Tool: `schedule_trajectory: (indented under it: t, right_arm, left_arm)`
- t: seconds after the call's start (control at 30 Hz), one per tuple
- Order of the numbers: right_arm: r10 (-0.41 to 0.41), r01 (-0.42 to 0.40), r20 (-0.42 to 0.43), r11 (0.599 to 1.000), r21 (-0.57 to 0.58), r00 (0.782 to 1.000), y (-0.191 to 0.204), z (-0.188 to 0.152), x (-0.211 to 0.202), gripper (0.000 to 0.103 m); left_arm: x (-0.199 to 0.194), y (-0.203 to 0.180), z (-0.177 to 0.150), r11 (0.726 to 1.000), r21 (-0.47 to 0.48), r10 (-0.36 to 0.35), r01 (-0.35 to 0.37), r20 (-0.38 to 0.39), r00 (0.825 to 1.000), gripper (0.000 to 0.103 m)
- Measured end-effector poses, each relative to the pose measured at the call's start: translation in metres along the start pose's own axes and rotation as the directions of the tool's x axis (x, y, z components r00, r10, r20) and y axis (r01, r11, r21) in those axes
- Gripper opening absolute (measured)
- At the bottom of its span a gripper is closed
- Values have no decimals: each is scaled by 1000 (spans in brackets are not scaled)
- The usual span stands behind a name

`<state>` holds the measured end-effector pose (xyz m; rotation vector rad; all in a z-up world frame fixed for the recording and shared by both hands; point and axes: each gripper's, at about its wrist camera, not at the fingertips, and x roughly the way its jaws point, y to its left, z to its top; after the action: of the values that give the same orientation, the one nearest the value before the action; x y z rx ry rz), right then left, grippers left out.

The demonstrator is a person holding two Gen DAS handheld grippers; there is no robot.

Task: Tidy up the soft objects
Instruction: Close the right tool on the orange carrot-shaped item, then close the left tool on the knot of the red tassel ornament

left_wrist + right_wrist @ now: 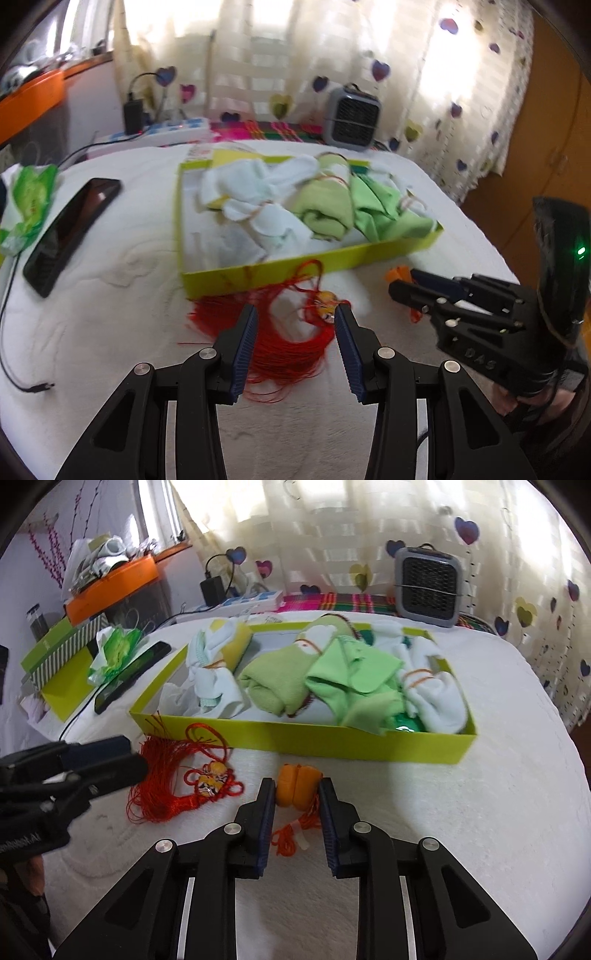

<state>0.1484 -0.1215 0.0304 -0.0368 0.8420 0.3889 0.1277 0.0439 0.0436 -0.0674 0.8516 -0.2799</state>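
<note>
While the orange charm (297, 785) lies low in the centre of the right wrist view, the right gripper (297, 788) has its fingers clenched on its two sides.

Its orange cord trails down between the fingers onto the white bed (461, 830). In the left wrist view the left gripper (295, 317) hangs with fingers released, spread over the red tassel ornament (288, 332) at lower centre, not pinching it. Just above both, mid-frame, sits the yellow-green box (332, 740), holding white socks (436, 698) and green cloths (347, 686). At the left of the left wrist view lie a dark phone (70, 236) and a green packet (29, 199); a grey fan (428, 585) stands upper right, before the heart-print curtain (517, 554).
</note>
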Motion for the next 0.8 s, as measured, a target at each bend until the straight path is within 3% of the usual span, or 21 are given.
schedule_trajectory:
  t: [0.47,0.8]
  right_arm:
    - [1,-3,46,998,60,999,-31,-13,-25,25]
    - [35,-39,56,997,61,998,-34,-15,-24,25]
  left_arm:
    - [35,-32,-6,988,141,72,-57,-106,992,42]
    - [41,-39,-7,974,201,124,-103,-95,988,41]
